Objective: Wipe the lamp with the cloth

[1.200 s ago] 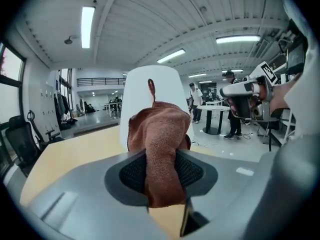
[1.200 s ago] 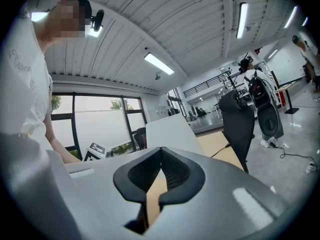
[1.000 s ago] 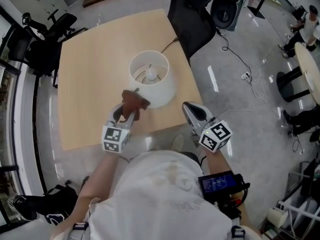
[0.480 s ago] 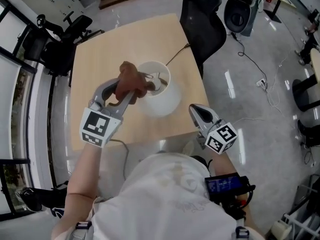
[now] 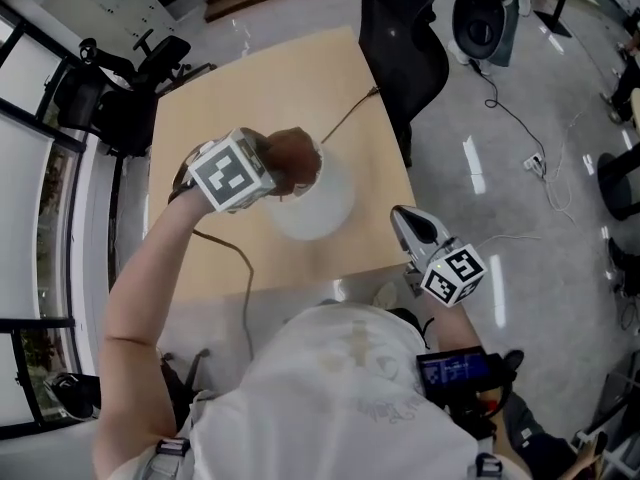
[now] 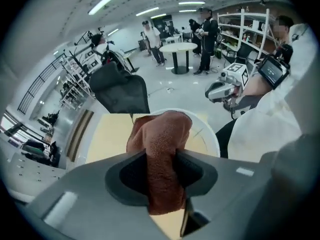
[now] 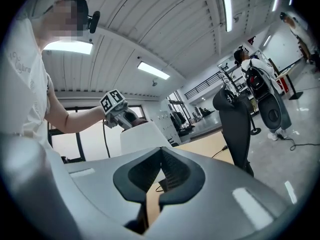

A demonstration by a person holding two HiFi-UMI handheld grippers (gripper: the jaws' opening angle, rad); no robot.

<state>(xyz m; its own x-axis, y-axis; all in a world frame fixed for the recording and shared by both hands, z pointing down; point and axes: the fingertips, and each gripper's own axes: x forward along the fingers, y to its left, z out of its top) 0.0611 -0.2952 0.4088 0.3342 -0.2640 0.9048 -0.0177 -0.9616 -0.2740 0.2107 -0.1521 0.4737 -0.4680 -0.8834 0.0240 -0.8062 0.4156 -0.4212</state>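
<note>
The white lamp (image 5: pixel 322 204) stands on a light wooden table (image 5: pixel 200 98); from above I see its round shade. My left gripper (image 5: pixel 278 164) hangs over the left part of the shade's open top, pointing steeply down, shut on a brown cloth (image 5: pixel 296 158). In the left gripper view the cloth (image 6: pixel 162 144) is pinched between the pads and bulges out over the shade's rim (image 6: pixel 214 134). My right gripper (image 5: pixel 405 220) is off the table's near right corner, held level, jaws shut with nothing in them. Its own view shows the shade (image 7: pixel 142 136) and the left gripper (image 7: pixel 122 115) above it.
A black office chair (image 5: pixel 400 38) stands at the table's far right corner. The lamp's cord (image 5: pixel 345 120) runs off the far edge towards it. More chairs and equipment (image 5: pixel 110 98) crowd the left side. Grey floor with cables (image 5: pixel 520 138) lies to the right.
My left gripper has risen from the lamp's near side to above the shade's opening, carrying the cloth and rolling so its marker cube faces up. The right gripper has drifted slightly.
</note>
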